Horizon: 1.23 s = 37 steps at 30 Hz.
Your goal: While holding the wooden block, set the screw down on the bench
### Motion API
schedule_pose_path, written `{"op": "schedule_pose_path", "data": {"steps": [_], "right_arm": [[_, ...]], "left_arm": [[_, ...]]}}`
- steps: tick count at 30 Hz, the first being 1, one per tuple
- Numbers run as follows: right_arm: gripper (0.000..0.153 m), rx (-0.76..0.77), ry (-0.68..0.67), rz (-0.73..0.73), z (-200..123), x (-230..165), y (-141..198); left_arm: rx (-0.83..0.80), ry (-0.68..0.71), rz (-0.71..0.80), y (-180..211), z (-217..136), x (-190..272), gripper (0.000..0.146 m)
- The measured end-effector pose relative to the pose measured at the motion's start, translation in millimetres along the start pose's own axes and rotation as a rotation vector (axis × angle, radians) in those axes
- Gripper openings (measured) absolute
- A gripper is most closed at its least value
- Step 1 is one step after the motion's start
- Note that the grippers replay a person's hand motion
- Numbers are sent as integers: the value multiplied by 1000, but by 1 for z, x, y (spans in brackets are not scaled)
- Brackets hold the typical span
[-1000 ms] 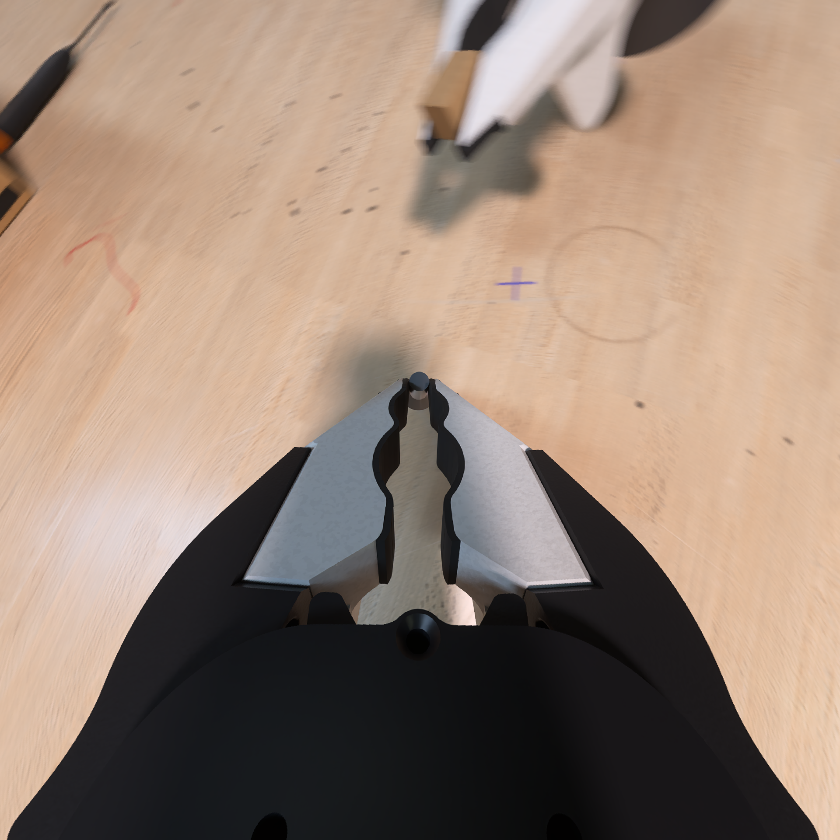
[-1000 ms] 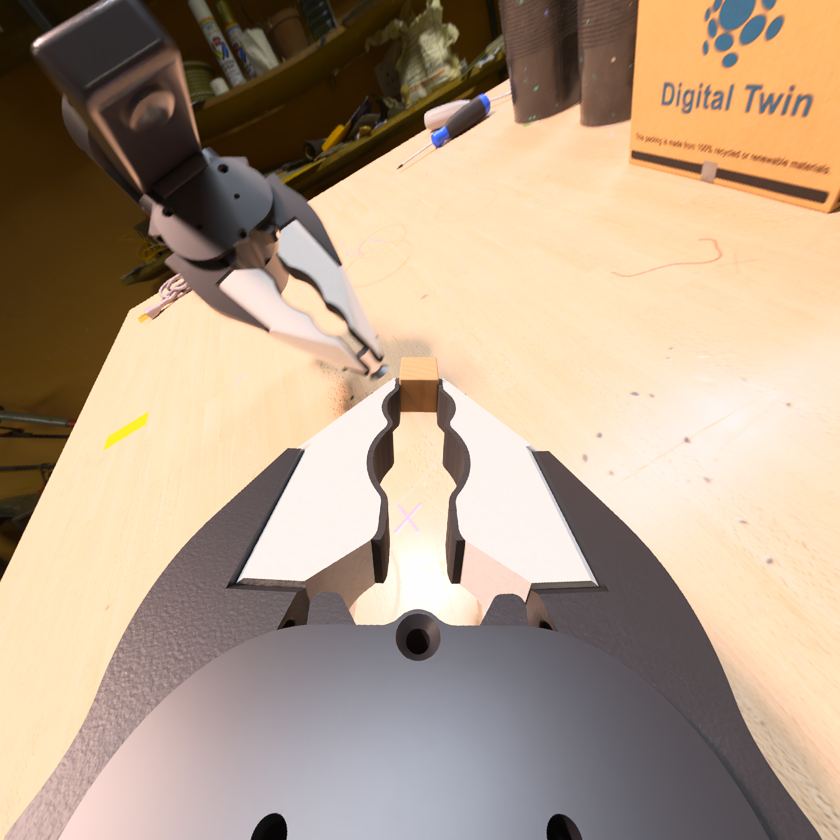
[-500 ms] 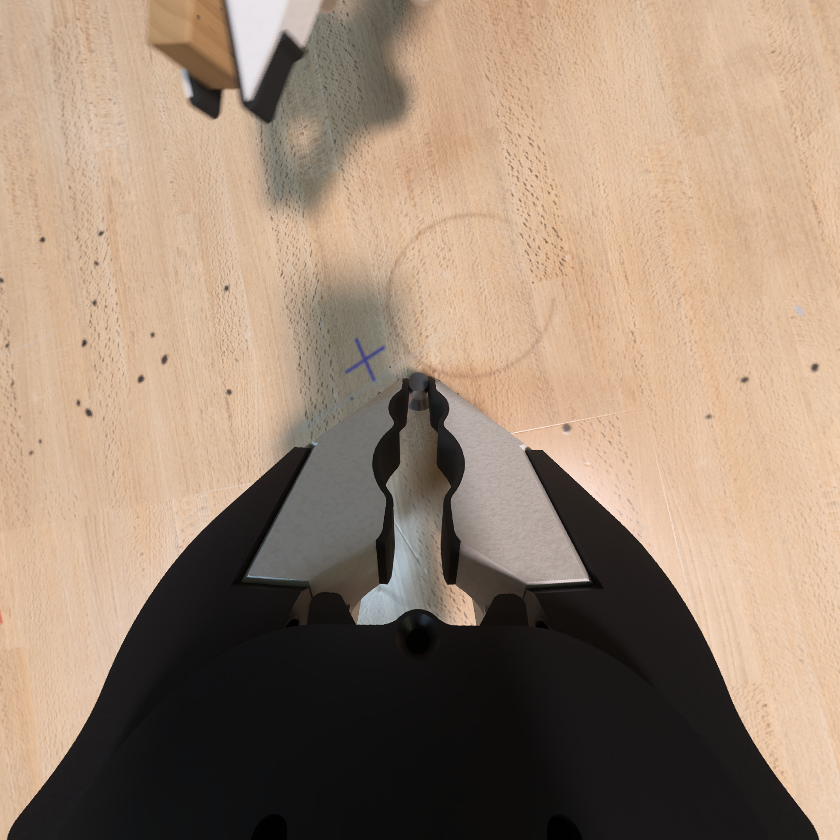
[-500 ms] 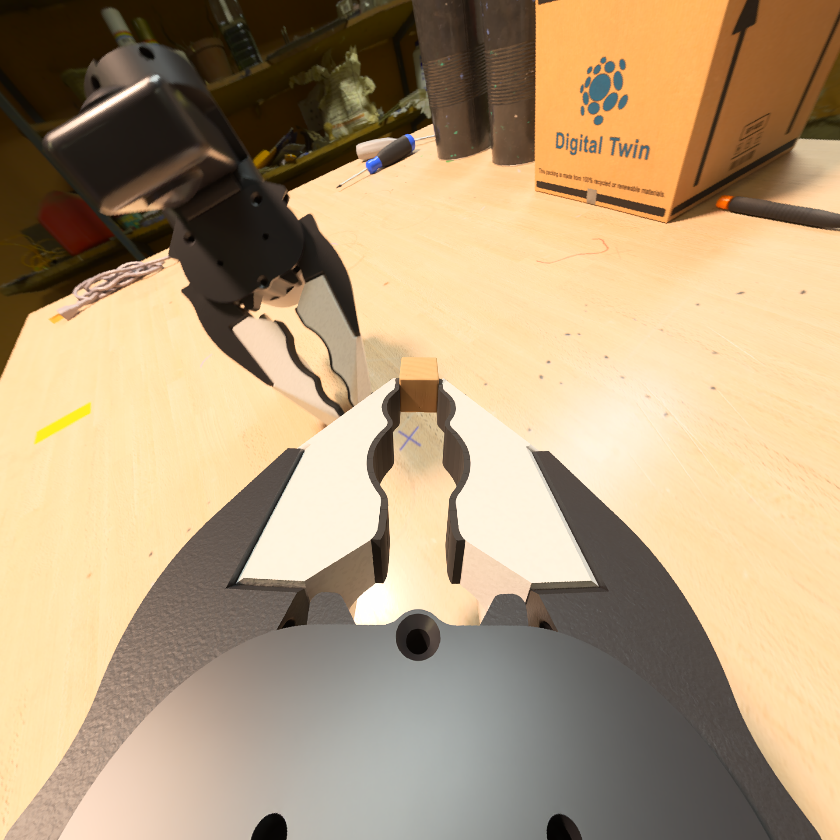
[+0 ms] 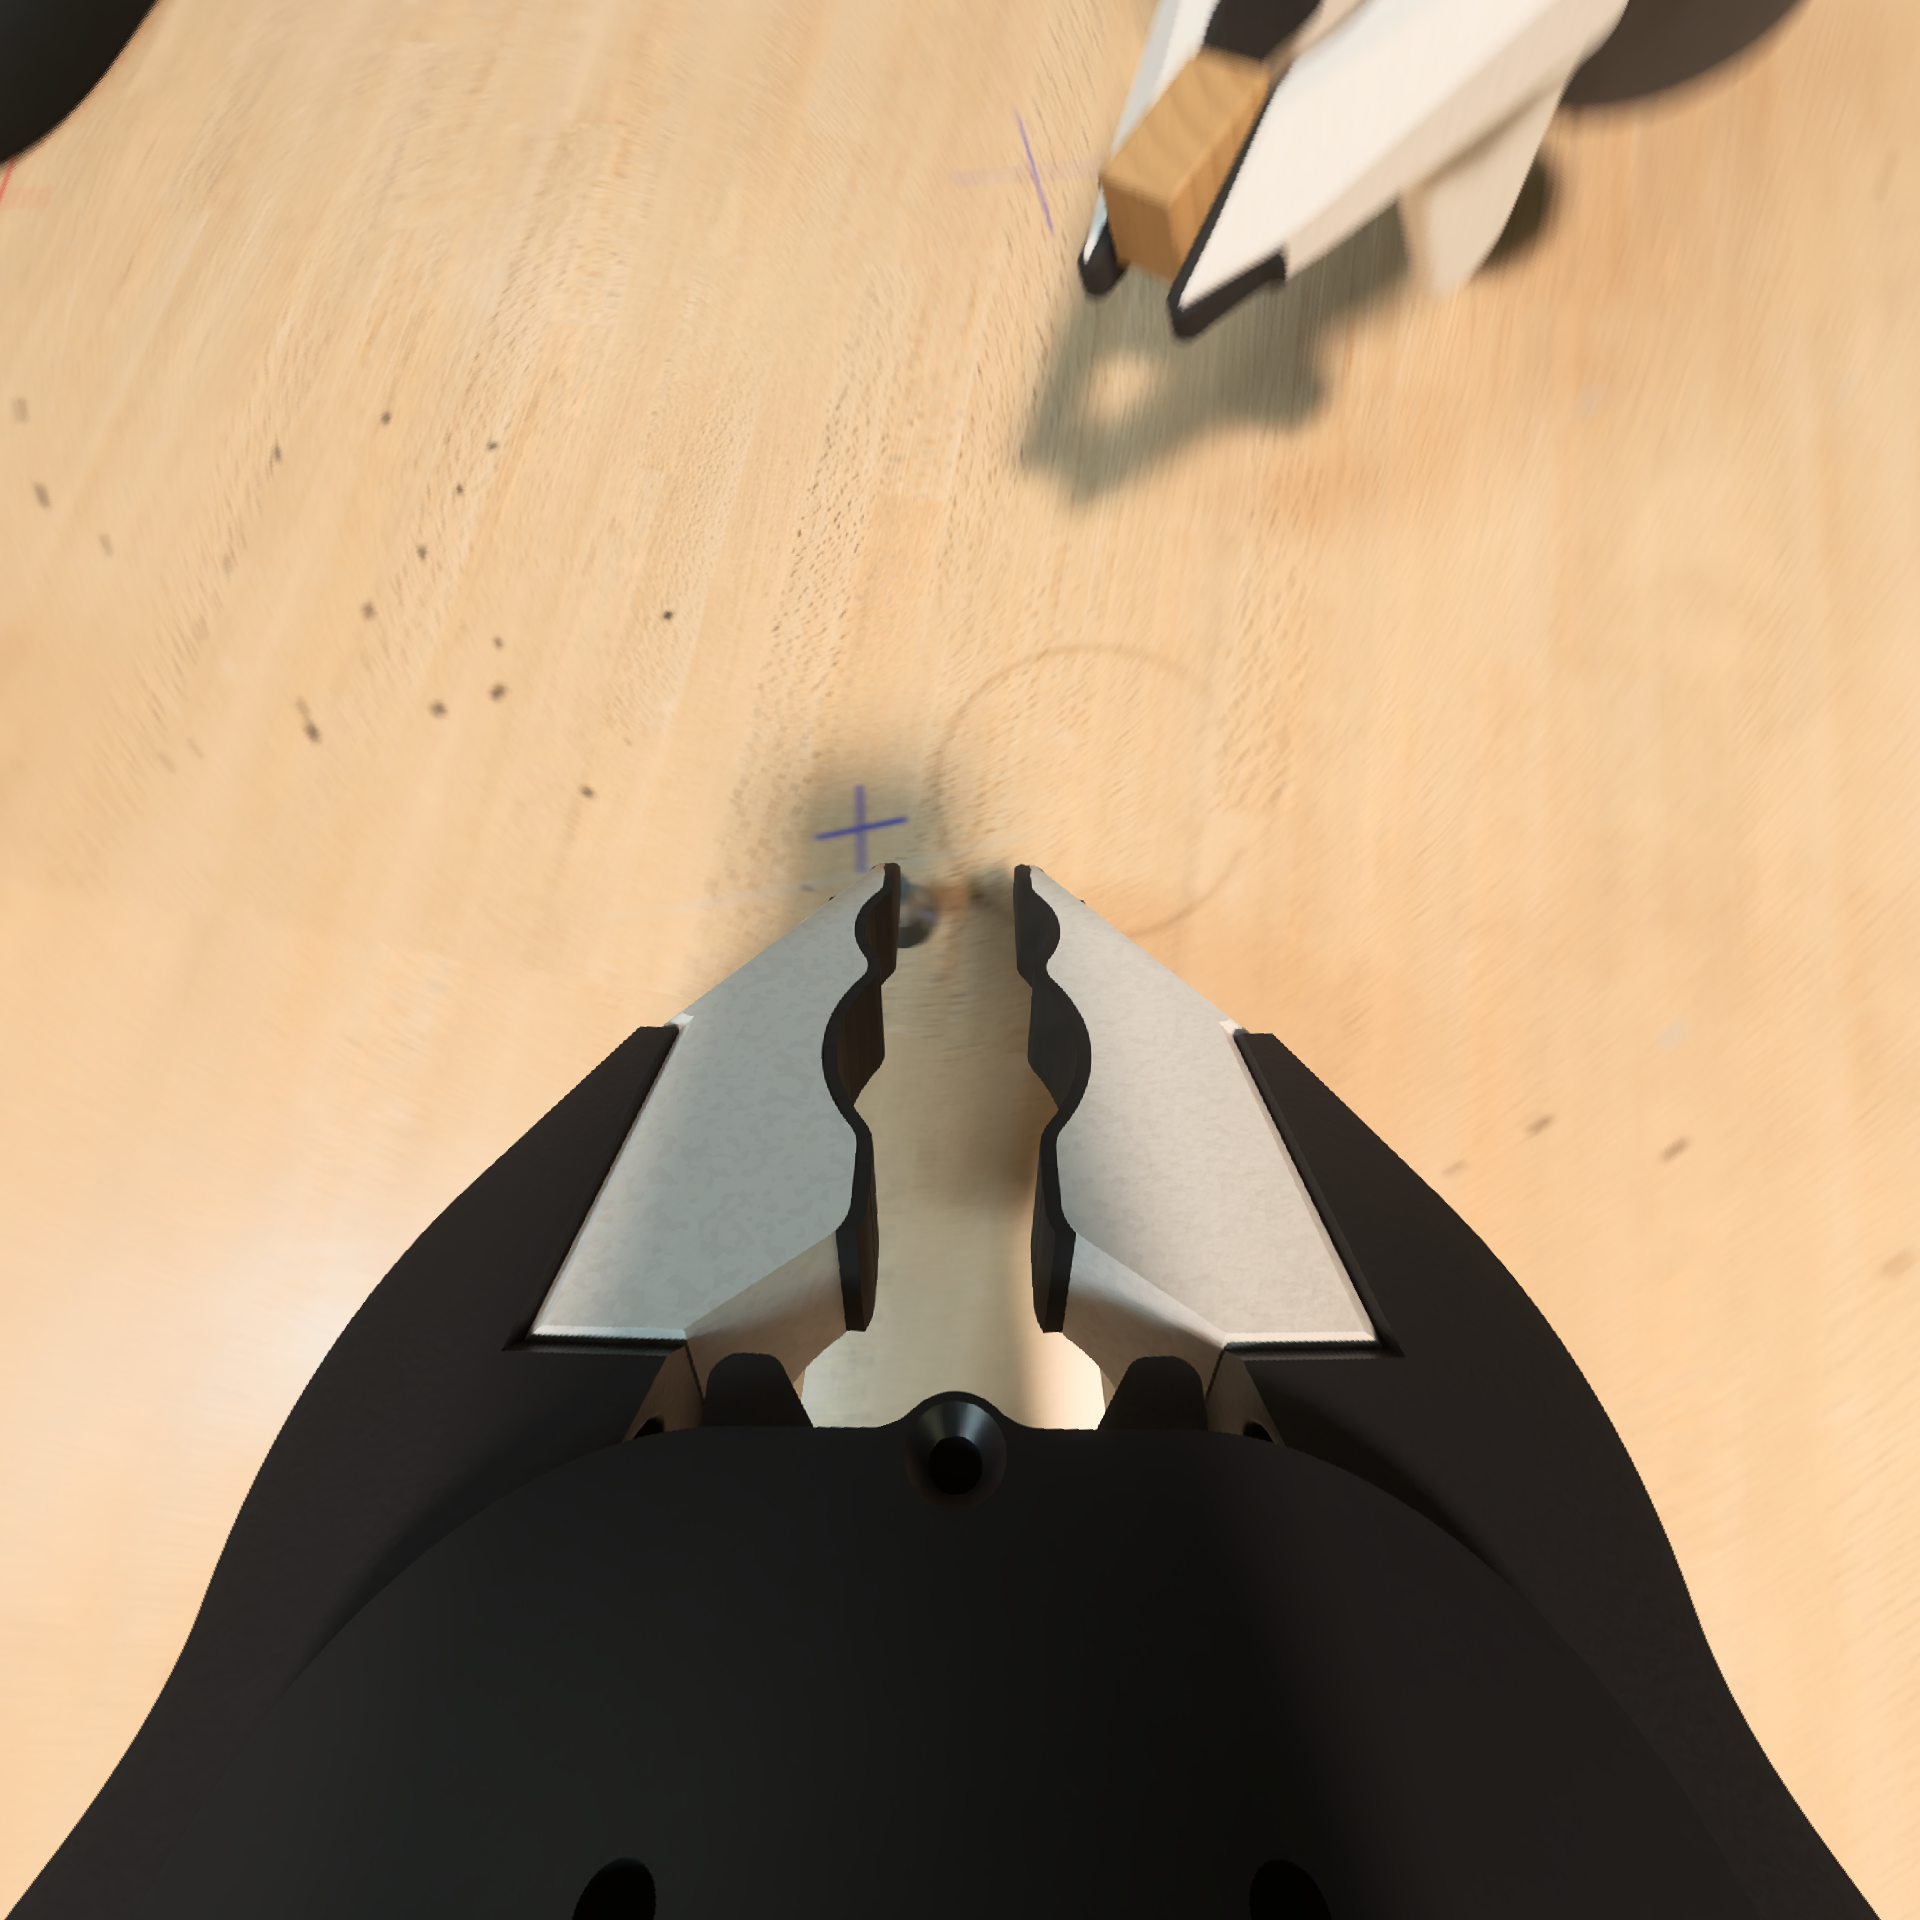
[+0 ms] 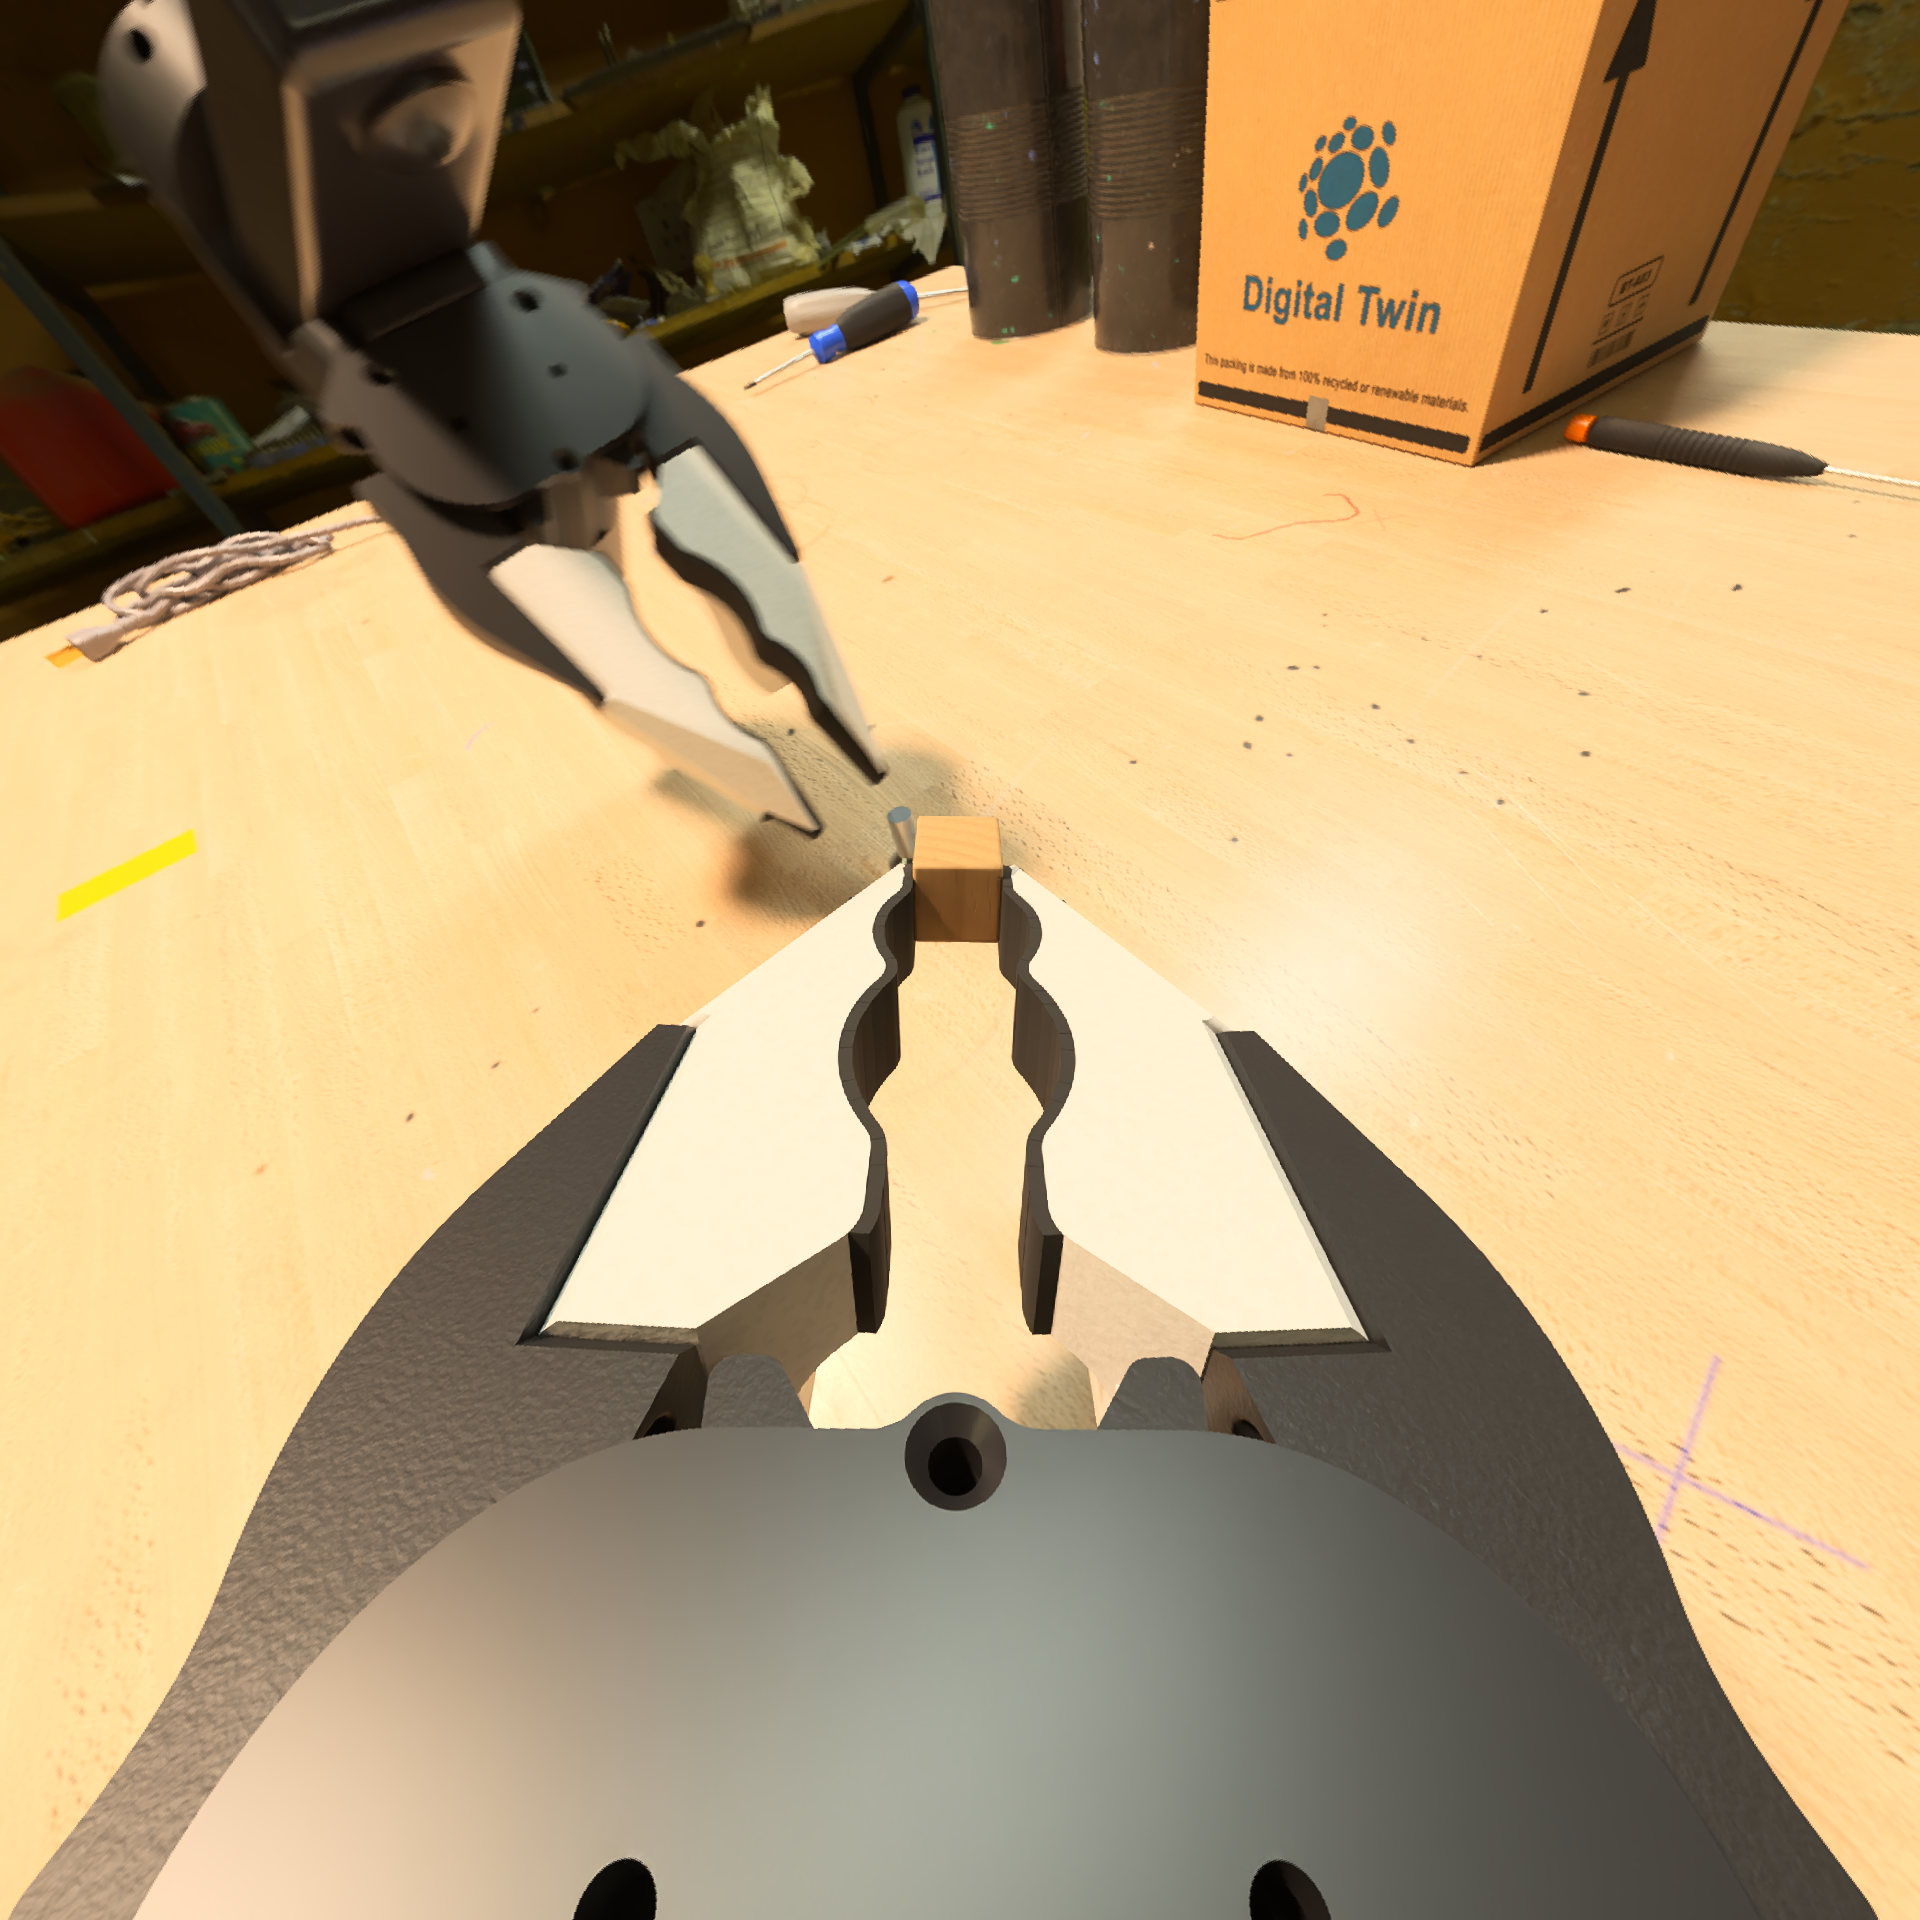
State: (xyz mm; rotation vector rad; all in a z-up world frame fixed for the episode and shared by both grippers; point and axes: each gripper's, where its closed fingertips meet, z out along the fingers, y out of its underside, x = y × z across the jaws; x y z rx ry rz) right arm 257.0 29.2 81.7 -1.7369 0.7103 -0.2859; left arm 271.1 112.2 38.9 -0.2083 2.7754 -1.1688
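My left gripper [image 5: 956, 891] is open, tips just above the wooden bench [image 5: 520, 935] beside a purple cross [image 5: 860, 826]. The small grey screw [image 5: 918, 921] lies blurred between the fingers, close to the left finger and gripped by neither. In the right wrist view the screw [image 6: 900, 831] shows head up, just below the open left gripper [image 6: 840, 800]; I cannot tell whether it rests on the bench. My right gripper [image 6: 956, 883] is shut on the wooden block [image 6: 956, 891], held above the bench. The block [image 5: 1184, 177] also shows at the top right of the left wrist view.
A cardboard box [image 6: 1455, 260] and two dark cylinders [image 6: 1081, 177] stand at the back. A blue-handled screwdriver [image 6: 852, 312], an orange-and-black screwdriver [image 6: 1704, 449] and a coiled cable [image 6: 208, 571] lie near the far edge. Yellow tape [image 6: 125, 873] marks the left side.
My left gripper has opened and let go of the screw, which now sits loose between its tips. The right gripper still holds the block and has shifted to the upper right in the left view.
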Motion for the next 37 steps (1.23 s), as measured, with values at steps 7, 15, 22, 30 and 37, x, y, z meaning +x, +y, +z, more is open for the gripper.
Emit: {"op": "schedule_pose_path", "data": {"steps": [7, 15, 22, 30, 37], "right_arm": [[14, -123, 51, -3, 24, 11, 17], [14, -196, 53, -35, 49, 16, 28], [14, -135, -105, 108, 50, -2, 18], [14, 162, -284, 226, 28, -37, -39], [14, 186, -231, 204, 26, -49, -35]], "left_arm": [[189, -94, -503, 14, 8, 30, 25], [281, -100, -576, 12, 2, 29, 38], [219, -79, -455, 12, -11, 22, 43], [621, 386, -803, -44, -28, 28, 47], [759, 666, -890, -62, -44, 34, 27]]}}
